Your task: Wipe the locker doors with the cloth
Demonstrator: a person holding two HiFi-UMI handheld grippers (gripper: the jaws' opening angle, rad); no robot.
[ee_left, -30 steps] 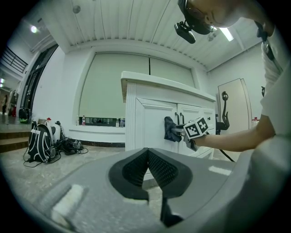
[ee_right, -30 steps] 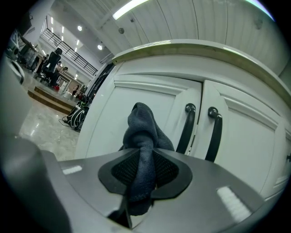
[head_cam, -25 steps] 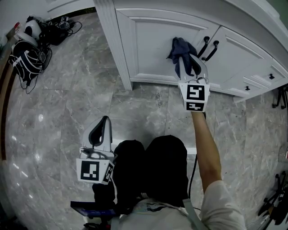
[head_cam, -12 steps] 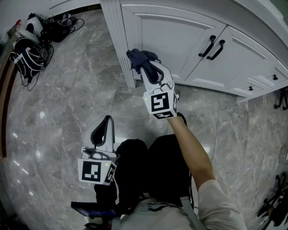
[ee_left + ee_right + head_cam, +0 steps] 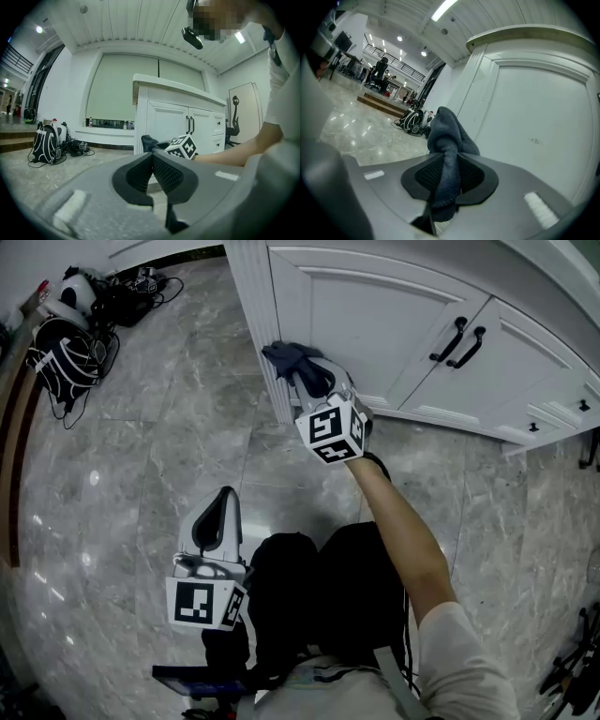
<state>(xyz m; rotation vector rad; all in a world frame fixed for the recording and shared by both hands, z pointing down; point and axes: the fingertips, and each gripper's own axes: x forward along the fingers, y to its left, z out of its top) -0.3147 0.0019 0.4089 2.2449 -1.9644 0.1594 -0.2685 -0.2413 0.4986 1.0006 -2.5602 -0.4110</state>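
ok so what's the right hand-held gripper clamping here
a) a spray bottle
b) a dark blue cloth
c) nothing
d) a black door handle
b: the right gripper view shows the dark blue cloth pinched between the pads of the right hand-held gripper, close in front of the white locker door.

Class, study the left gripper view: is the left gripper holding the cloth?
No: the left gripper has its jaws together and empty; the cloth is clamped in the right gripper.
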